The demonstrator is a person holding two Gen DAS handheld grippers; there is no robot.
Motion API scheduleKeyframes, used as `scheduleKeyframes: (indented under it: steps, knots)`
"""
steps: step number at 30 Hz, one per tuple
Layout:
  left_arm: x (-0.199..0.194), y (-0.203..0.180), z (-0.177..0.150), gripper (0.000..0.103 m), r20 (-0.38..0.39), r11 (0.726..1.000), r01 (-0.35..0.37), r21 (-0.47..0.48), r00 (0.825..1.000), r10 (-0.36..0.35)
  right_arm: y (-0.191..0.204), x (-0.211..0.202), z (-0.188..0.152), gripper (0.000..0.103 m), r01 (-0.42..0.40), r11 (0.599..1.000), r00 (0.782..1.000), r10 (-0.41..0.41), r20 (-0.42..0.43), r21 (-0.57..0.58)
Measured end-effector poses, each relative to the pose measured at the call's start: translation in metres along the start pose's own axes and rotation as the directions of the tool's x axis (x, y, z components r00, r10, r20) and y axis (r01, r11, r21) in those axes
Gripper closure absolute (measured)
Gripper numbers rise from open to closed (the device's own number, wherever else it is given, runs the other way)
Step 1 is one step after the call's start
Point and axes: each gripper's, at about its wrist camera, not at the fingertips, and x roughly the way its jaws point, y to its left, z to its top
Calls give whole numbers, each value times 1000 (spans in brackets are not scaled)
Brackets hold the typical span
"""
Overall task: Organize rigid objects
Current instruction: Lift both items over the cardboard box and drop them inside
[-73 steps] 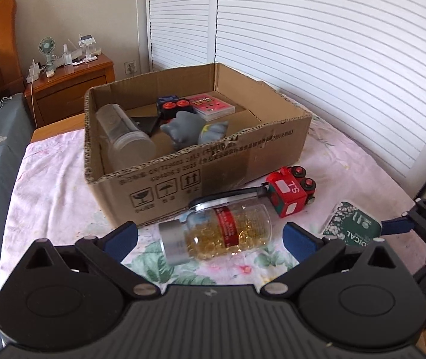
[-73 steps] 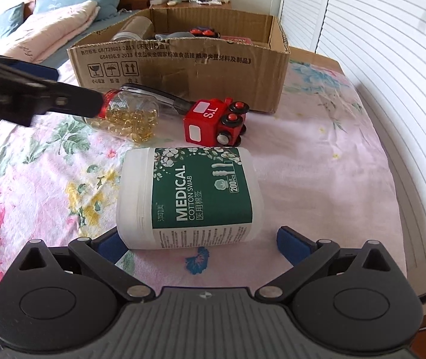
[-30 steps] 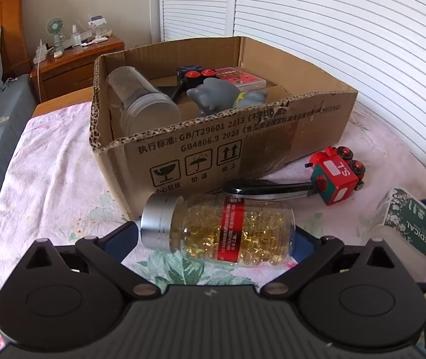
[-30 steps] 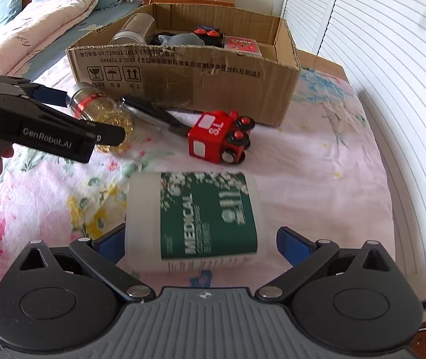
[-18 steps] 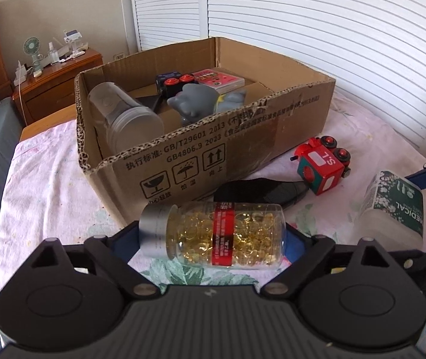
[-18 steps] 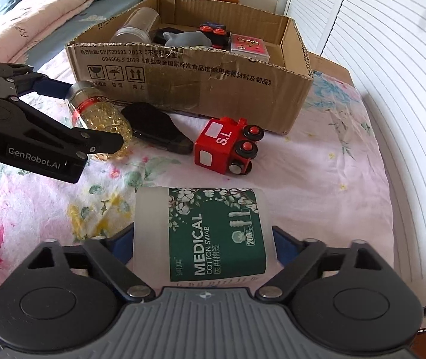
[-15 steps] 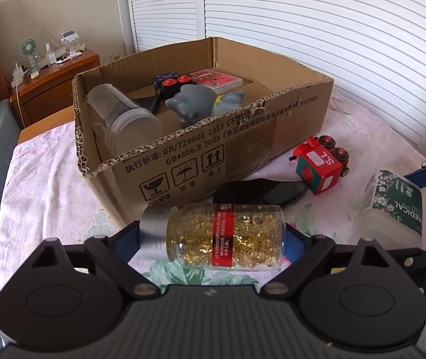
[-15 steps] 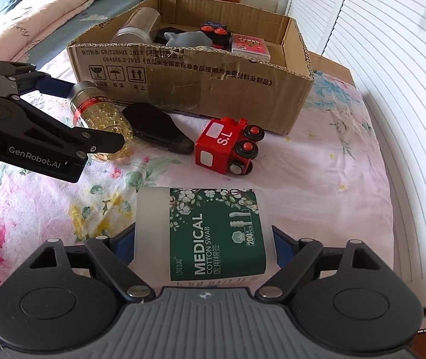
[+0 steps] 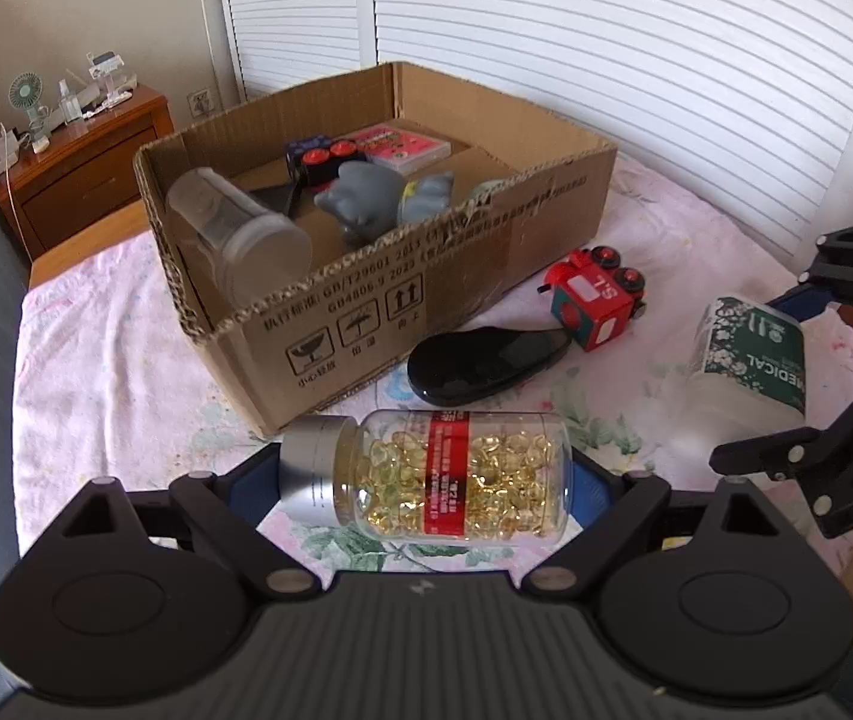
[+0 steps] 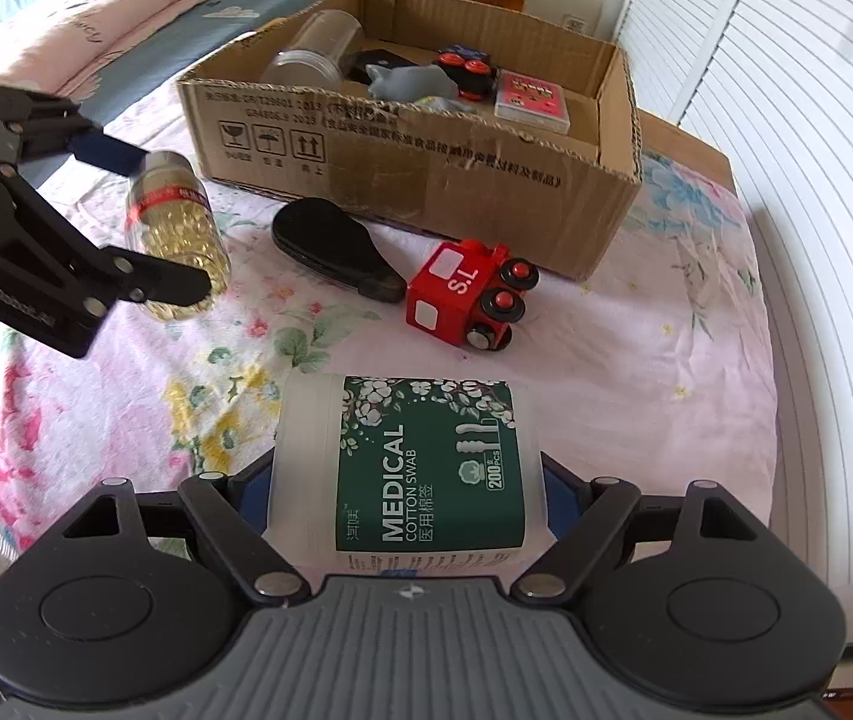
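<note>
Both your grippers have a bottle, near the cardboard box (image 9: 456, 294).

Your left gripper (image 9: 426, 474) is clamped end to end on the capsule bottle (image 9: 444, 474), clear of the floral sheet (image 10: 636, 360), just in front of the box's near corner. Your right gripper (image 10: 405, 480) has its jaws closing on the cotton swab tub (image 10: 420, 468), pads at both sides. Between you and the box wall lie the black case (image 10: 330, 246) and red toy train (image 10: 468, 294); the sheet to the right of them is open. In the box: a clear jar (image 9: 234, 234), a grey toy (image 9: 378, 201), a pink card box (image 10: 531, 96), and a red-buttoned toy (image 10: 465, 72).
</note>
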Motion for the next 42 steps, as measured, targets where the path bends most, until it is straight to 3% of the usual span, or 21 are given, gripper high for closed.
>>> scheduleKeyframes:
  steps: [12, 21, 30, 42]
  knots:
    - [-41, 0, 41, 11, 101, 999, -21, 46, 995, 16, -9, -37, 25, 17, -15, 998, 997, 20, 80, -63]
    - [-31, 17, 93, 11, 146, 995, -77, 70, 987, 67, -31, -56, 72, 17, 9, 998, 982, 2, 187, -61]
    - [-2, 43, 143, 11, 152, 991, -126, 51, 981, 117, -58, -31, 126, 17, -2, 1000, 979, 7, 205, -27]
    - [47, 81, 187, 11, 87, 984, -177, -10, 980, 177, -78, 25, 174, 17, -72, 997, 977, 62, 206, 41]
